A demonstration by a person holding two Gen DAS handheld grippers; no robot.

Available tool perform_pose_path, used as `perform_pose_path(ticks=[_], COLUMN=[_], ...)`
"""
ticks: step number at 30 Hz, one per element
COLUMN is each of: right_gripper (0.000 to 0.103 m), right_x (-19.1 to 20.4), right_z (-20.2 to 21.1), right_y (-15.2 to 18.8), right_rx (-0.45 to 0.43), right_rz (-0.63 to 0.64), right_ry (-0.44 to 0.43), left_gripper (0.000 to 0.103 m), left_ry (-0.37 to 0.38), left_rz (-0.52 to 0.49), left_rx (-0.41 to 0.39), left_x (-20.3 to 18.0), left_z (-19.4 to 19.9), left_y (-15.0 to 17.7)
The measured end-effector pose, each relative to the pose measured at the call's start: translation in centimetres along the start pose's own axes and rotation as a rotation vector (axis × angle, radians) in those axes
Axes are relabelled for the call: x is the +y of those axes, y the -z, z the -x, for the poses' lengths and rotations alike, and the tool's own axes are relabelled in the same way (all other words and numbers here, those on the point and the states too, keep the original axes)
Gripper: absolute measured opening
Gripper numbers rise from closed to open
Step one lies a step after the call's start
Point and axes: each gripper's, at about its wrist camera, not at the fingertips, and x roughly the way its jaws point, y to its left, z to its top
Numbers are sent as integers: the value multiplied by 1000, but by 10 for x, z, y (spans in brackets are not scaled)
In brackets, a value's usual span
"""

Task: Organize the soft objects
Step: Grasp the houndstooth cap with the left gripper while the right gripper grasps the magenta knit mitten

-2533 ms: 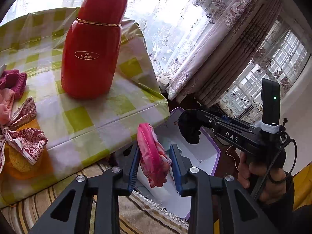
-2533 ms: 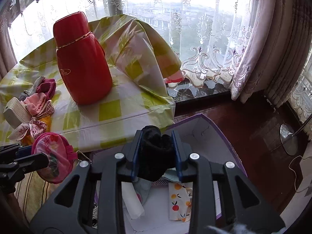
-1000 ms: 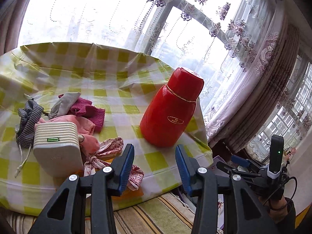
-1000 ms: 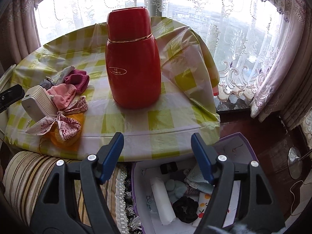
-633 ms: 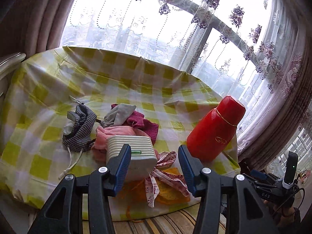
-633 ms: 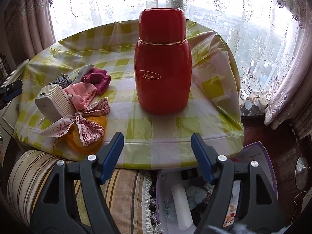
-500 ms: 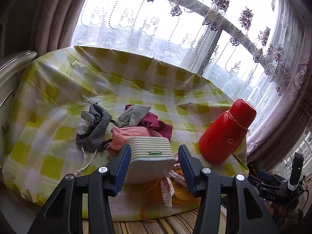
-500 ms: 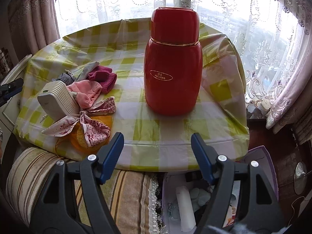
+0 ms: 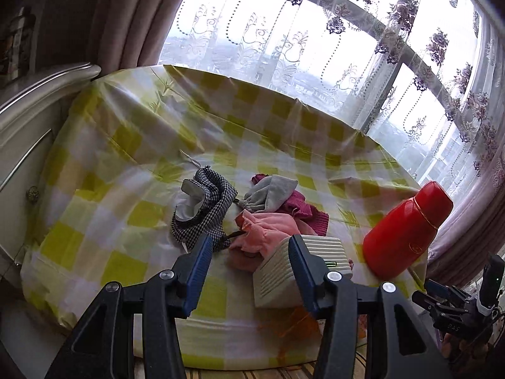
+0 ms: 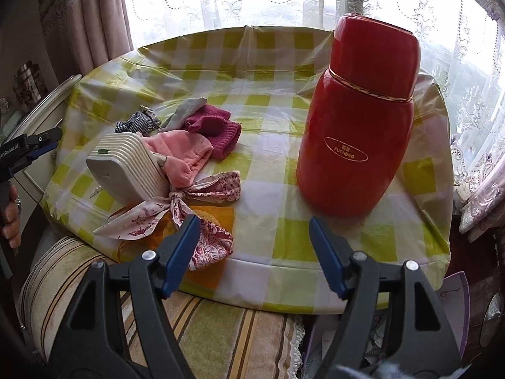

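Observation:
A pile of soft things lies on the yellow-checked table (image 9: pixel 126 164): a black-and-white checked cloth (image 9: pixel 205 208), a grey cloth (image 9: pixel 271 189), a dark pink knit (image 9: pixel 303 211) and a light pink cloth (image 9: pixel 268 237). My left gripper (image 9: pixel 247 271) is open and empty, just in front of the pile. In the right wrist view the light pink cloth (image 10: pixel 183 154), the dark pink knit (image 10: pixel 214 129) and a floral ribbon bow (image 10: pixel 189 202) lie left of centre. My right gripper (image 10: pixel 254 246) is open and empty at the table's near edge.
A ribbed white box (image 9: pixel 284 271) stands by the pile, also in the right wrist view (image 10: pixel 126 167). A red thermos (image 10: pixel 356 120) stands on the right. A striped cushion (image 10: pixel 157 322) lies below the table edge. A purple box's corner (image 10: pixel 454 287) shows at bottom right.
Both grippers let go of a pink pouch and a black soft thing over the purple box, opened, and swung back up toward the table. The left one has moved left, closer to the cloth pile.

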Motion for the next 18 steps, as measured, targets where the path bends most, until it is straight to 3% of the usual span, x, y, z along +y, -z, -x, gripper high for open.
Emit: perform_pose_path(ticks=[10,18], right_gripper=[74,78], right_x=[15,26], right_z=[-39,-77], right_y=[-46,-80], right_rx=[6,26], right_rz=[64,55], right_ry=[-59,-109], left_gripper=[58,67], left_ry=[-53,-51], left_rz=[38,44], left_rx=[46,80], left_x=[30,38], left_z=[-39,-79], left_y=[-12,-26])
